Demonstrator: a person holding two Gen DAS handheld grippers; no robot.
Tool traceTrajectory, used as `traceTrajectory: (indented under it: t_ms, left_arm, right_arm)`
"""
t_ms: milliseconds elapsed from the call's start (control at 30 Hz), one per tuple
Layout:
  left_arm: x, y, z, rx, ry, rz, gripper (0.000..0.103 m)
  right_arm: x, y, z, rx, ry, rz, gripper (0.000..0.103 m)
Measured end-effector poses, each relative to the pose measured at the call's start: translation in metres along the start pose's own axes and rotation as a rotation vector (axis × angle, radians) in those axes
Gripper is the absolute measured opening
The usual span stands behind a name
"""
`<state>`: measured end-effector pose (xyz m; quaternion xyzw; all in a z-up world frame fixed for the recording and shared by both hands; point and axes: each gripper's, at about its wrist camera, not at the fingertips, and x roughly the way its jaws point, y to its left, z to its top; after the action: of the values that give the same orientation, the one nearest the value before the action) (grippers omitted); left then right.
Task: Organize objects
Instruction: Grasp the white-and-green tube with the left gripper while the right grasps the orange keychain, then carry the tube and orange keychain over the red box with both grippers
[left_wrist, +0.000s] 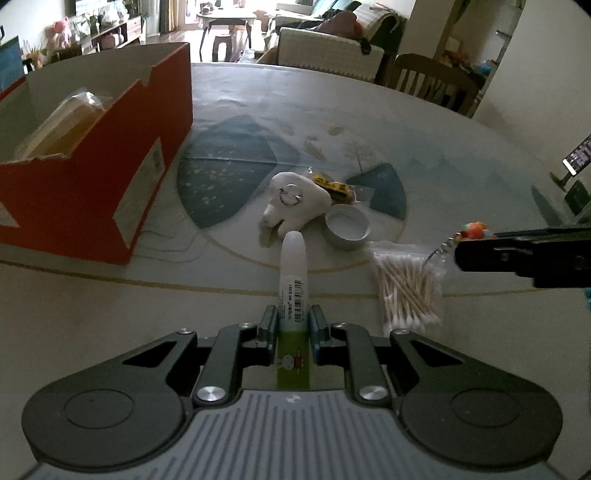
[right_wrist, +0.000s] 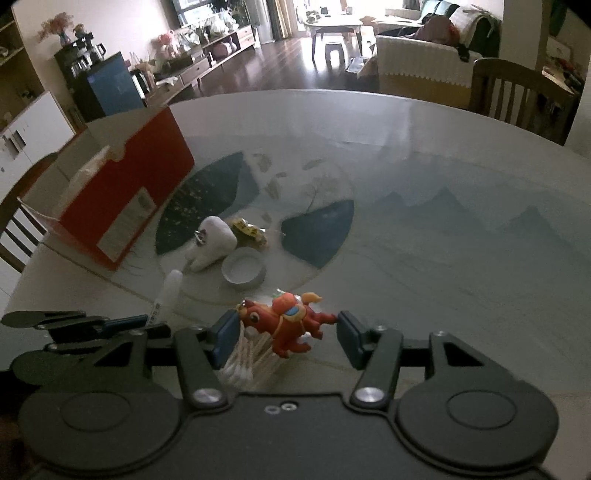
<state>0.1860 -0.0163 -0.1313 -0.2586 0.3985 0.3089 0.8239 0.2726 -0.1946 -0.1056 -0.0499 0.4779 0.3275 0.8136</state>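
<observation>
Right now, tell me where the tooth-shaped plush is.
In the left wrist view the tooth-shaped plush lies mid-table, right of the red box, touching the white cap, just beyond the glue stick.

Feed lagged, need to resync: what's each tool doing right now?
Left tool: closed on the glue stick.
Right tool: closed on the red horse keychain.
</observation>
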Motion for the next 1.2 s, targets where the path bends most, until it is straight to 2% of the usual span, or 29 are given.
traceTrajectory:
  t_ms: [167,467,767,1200]
  left_arm:
    - [-0.018,0.009,0.000,-0.004,-0.003,-0.041,0.016]
    - [-0.046,0.026,0.005,0.053,-0.027,-0.092,0.016]
    - [-0.067,0.054,0.014,0.107,-0.043,-0.160,0.016]
    - [-0.113,0.104,0.043,0.172,-0.131,-0.266,0.016]
  right_arm:
    - [-0.020,0.006,-0.004,-0.002,-0.001,0.003,0.056]
    - [-0.045,0.030,-0.007,-0.011,-0.002,-0.011,0.056]
    - [-0.059,0.070,0.000,-0.007,-0.037,-0.032,0.056]
    - [-0.065,0.136,0.026,-0.029,-0.086,-0.062,0.056]
